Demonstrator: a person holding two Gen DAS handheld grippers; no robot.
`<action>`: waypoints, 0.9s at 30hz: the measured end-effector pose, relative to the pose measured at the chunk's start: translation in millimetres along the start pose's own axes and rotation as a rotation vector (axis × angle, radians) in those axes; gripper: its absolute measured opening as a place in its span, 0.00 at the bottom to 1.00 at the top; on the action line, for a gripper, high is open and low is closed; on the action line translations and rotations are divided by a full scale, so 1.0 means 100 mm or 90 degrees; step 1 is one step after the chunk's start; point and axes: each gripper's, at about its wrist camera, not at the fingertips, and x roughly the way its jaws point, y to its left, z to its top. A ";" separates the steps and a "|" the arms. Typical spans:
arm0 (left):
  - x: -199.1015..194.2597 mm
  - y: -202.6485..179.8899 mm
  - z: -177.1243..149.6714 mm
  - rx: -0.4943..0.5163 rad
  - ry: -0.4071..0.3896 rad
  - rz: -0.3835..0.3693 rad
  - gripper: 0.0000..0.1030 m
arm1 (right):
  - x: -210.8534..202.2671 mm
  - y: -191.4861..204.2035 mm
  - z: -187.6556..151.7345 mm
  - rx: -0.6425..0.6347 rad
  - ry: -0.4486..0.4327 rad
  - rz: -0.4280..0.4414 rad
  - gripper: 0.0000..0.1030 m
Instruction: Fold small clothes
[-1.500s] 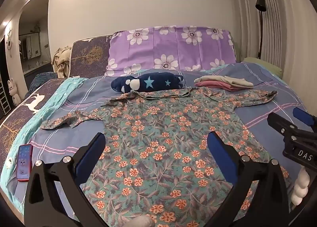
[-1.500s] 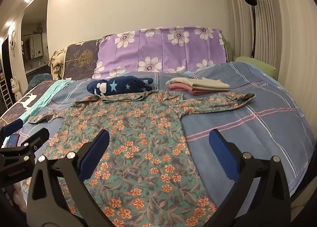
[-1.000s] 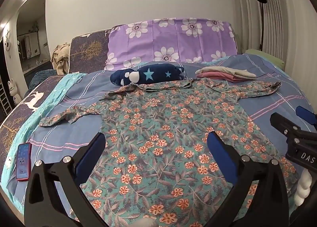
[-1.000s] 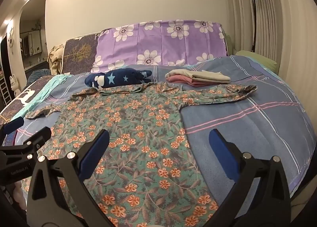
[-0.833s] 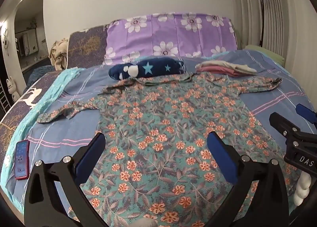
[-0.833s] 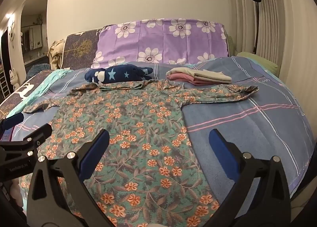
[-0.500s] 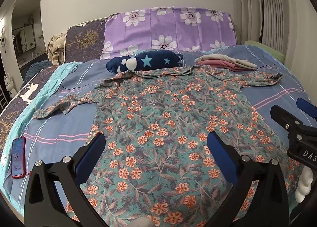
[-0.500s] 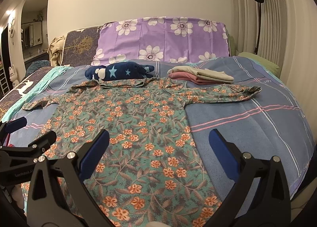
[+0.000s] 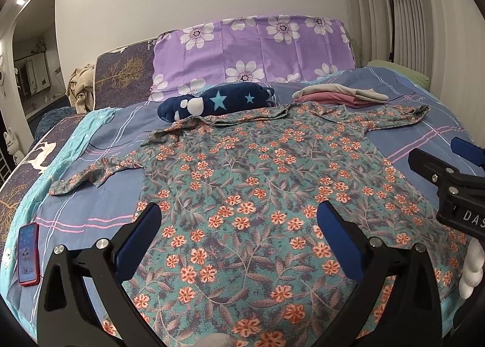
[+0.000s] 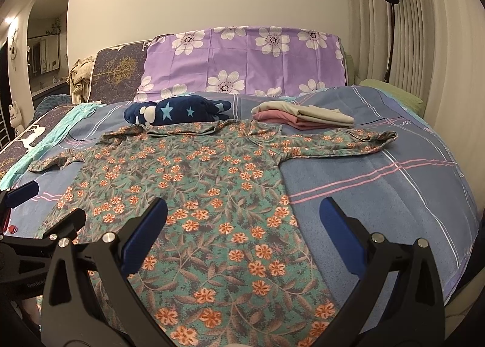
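Both the left gripper (image 9: 239, 225) and right gripper (image 10: 242, 222), jaws wide and empty, had risen slightly over the spread floral shirt (image 9: 257, 183), suggesting folding had not begun.

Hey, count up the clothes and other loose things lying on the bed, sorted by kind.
Spread floral shirt: 1
Folded garments, beige on pink: 2
Navy star plush: 1
Red phone: 1
Total: 5
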 end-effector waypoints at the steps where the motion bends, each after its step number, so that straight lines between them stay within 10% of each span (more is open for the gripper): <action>1: 0.00 0.00 0.00 0.000 -0.001 0.001 0.99 | 0.00 0.00 0.00 0.000 -0.001 0.000 0.98; 16: -0.03 -0.01 0.00 -0.004 -0.002 -0.006 0.99 | -0.07 -0.02 -0.04 0.007 -0.014 0.015 0.95; 27: -0.03 -0.02 -0.02 -0.010 0.003 -0.008 0.99 | -0.06 -0.05 -0.07 0.016 0.006 0.038 0.72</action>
